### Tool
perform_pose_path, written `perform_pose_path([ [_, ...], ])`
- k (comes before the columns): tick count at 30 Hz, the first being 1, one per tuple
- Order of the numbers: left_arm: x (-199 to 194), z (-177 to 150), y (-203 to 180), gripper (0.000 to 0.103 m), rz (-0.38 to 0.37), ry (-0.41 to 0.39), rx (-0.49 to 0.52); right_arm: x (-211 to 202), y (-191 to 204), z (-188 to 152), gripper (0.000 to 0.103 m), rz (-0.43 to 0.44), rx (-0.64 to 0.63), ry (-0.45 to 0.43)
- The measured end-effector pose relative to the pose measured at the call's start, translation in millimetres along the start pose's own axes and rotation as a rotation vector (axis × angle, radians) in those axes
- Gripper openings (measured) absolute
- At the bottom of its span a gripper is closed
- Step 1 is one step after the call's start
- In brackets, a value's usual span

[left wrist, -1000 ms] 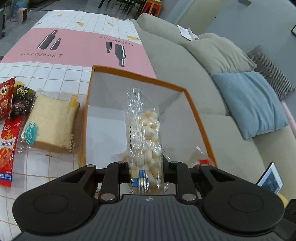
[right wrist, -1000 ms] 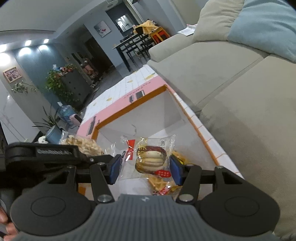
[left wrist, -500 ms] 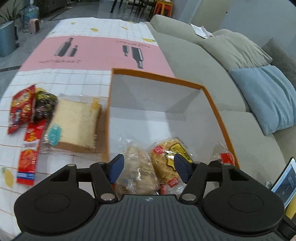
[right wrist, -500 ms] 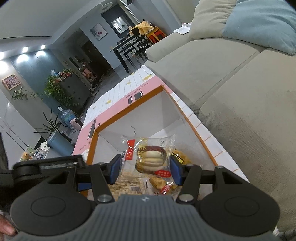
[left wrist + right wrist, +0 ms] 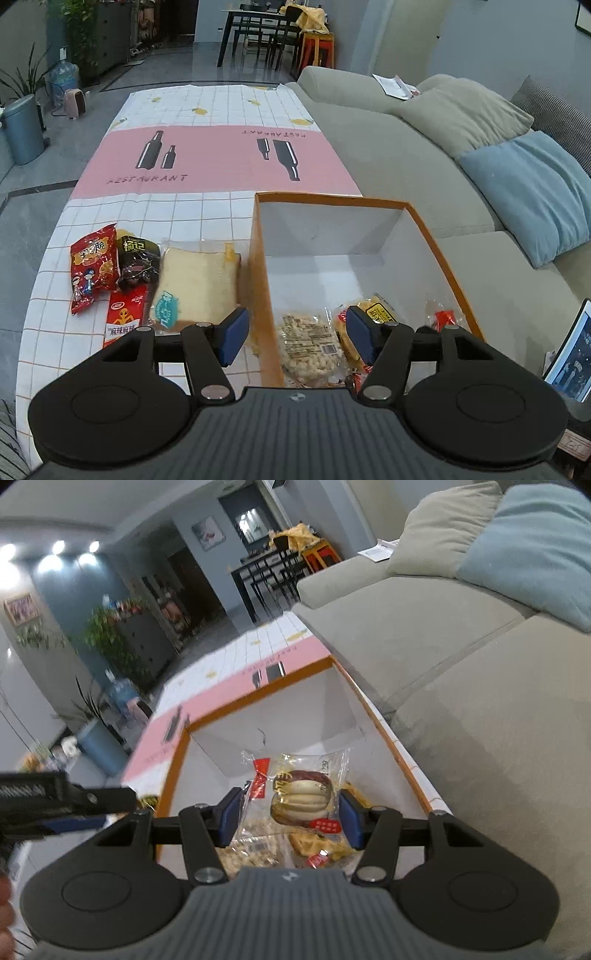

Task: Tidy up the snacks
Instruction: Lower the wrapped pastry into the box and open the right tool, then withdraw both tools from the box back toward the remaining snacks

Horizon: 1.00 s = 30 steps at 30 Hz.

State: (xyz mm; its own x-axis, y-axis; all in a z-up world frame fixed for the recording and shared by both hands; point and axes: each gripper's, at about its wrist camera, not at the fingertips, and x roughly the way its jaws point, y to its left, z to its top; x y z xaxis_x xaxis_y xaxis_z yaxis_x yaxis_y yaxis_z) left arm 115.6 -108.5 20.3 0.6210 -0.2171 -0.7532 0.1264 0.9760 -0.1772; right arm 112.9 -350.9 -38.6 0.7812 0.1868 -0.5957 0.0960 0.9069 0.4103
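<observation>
Snacks lie in two groups here: some on the checked tablecloth (image 5: 207, 218) and some already down in the orange-rimmed box (image 5: 421, 225) that stands at the table's sofa-side edge. Inside the box, near its close end, rests a clear bag of peanuts (image 5: 312, 341) with its label and barcode facing up, and just beside it a yellow-labelled bread roll (image 5: 380, 314), with a small red-tagged packet (image 5: 441, 319) toward the right wall. The left gripper (image 5: 297, 334) hangs above the box's left wall with its blue pads spread wide and nothing between them (its jaws have just been opening), one pad over the tablecloth and the other over the box. Outside the box, just left of that wall, lies a wrapped slice of bread (image 5: 197, 284), and further left a cluster of a dark packet (image 5: 138, 264), a red snack bag (image 5: 94, 267) and a red stick packet (image 5: 123, 319), touching or overlapping one another. The right gripper (image 5: 288, 818) pinches a clear-wrapped round pastry (image 5: 303, 797) by its two sides, holding it upright over the near end of the box, above the peanuts and a waffle-like packet (image 5: 317, 847). The grey sofa (image 5: 461, 686) runs along the box's far side.
</observation>
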Motion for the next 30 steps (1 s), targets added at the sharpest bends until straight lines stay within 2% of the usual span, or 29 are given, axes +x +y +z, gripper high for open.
perform_pose_path([
  [2, -1.3, -0.7, 3.3, 0.071, -0.002, -0.002, 0.017, 1.4, 5.7, -1.3, 0.054, -0.076, -0.044, 0.026],
  [5, -7.1, -3.7, 1.0, 0.071, -0.025, -0.027, 0.105, 0.1, 23.6, -4.6, 0.054, -0.204, -0.175, 0.01],
  [9, -12.2, -5.9, -5.0, 0.071, 0.004, -0.053, 0.178, 11.9, 41.9, -16.2, 0.055, -0.34, -0.316, 0.086],
  [12, -14.5, -6.1, -4.6, 0.071, 0.006, -0.065, 0.183, 15.7, 48.3, -25.8, 0.056, -0.437, -0.38, 0.113],
  [15, -11.3, -5.4, -1.9, 0.071, -0.004, -0.046, 0.163, 17.8, 53.2, -31.9, 0.059, -0.524, -0.464, 0.097],
  [17, -9.5, -5.2, 0.7, 0.071, -0.004, -0.034, 0.151, 15.5, 55.8, -34.7, 0.062, -0.547, -0.511, 0.081],
  [19, -10.3, -5.3, 2.2, 0.071, -0.001, -0.036, 0.148, 15.5, 59.0, -35.1, 0.071, -0.546, -0.53, 0.082],
  [23, -15.3, -6.1, 1.0, 0.071, 0.007, -0.063, 0.164, 11.6, 65.8, -34.4, 0.075, -0.537, -0.544, 0.048],
  [27, -19.2, -4.8, 1.0, 0.071, -0.003, -0.062, 0.157, 0.0, 75.7, -24.7, 0.086, -0.5, -0.502, -0.05],
  [30, -23.8, -3.1, 3.0, 0.071, -0.011, -0.068, 0.152, -10.5, 78.7, -19.8, 0.087, -0.452, -0.464, -0.124],
])
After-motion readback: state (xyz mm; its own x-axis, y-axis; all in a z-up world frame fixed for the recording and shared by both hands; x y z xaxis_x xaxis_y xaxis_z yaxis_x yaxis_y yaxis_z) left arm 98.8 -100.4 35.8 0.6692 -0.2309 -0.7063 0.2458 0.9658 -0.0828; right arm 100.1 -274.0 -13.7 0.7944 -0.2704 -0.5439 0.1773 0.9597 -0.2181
